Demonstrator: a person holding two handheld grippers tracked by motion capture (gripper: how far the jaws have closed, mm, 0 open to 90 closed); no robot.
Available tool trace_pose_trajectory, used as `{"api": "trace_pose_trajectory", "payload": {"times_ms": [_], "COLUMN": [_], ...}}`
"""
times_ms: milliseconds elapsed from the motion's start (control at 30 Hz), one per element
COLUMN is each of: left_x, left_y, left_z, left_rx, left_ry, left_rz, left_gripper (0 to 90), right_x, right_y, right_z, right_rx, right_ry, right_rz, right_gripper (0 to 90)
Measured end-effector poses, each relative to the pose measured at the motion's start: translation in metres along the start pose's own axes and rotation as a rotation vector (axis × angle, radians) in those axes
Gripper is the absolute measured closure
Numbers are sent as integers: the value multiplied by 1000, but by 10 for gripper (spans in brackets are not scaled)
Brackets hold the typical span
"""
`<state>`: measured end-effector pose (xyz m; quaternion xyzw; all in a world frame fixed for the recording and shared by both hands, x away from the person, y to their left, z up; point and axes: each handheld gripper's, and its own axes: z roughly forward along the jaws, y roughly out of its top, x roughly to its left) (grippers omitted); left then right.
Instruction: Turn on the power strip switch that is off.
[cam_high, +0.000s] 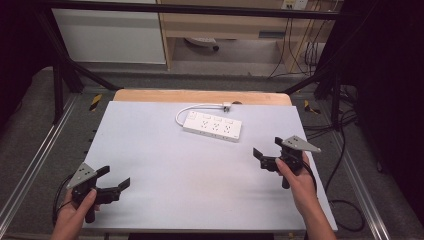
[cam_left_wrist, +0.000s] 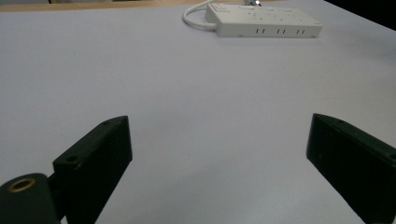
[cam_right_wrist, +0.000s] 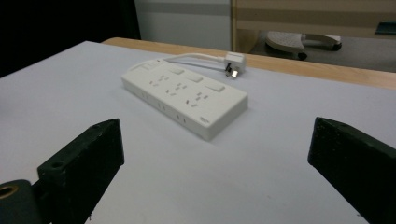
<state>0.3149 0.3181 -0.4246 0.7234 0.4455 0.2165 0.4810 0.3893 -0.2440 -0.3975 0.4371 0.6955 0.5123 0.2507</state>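
So, going from the left: the left gripper (cam_high: 112, 186) sits down at the near-left corner of the pale lilac-grey tabletop sheet (cam_high: 165, 170), in the person's left hand (cam_high: 75, 212). Its jaws are spread wide with nothing between them, and in the left gripper view it's just bare sheet in the gap, with the strip way off at the top.

Middle of the table, toward the far edge: a white plastic rectangular power strip (cam_high: 213, 126) lying flat, sockets and switches facing up. Its white cord (cam_high: 192, 108) loops round behind it and the white plug (cam_high: 226, 106) rests on the sheet just by the bare wooden table edge (cam_high: 200, 96). Nothing is touching it.

Right side: the right gripper (cam_high: 268, 155) is near the strip's right end but clearly apart from it, jaws gaping wide and empty. The right gripper view looks straight along the strip (cam_right_wrist: 184, 96), so that's the one aimed at it.

My read is we're at the approach stage: the right tool is lining up on the strip and no grab has happened yet. Next move needs the right gripper to close the gap and bracket either the strip's near end or the plug. The strip is wide and low, so the jaws have to come in low and square, or they'll just shove it across the slick sheet.
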Motion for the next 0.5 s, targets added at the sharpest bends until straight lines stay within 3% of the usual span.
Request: {"api": "trace_pose_trajectory", "payload": {"times_ms": [300,500], "left_x": [-1,-1], "left_y": [0,1], "left_z": [0,-1], "left_rx": [2,-6], "left_ry": [4,3], "left_rz": [1,4], "left_gripper": [70,70], "right_x": [-11,-13], "right_y": [-31,-47], "right_z": [-23,-24], "right_rx": [43,108], "right_ry": [-61,-88], "right_rz": [1,4], "right_gripper": [47,45]}}
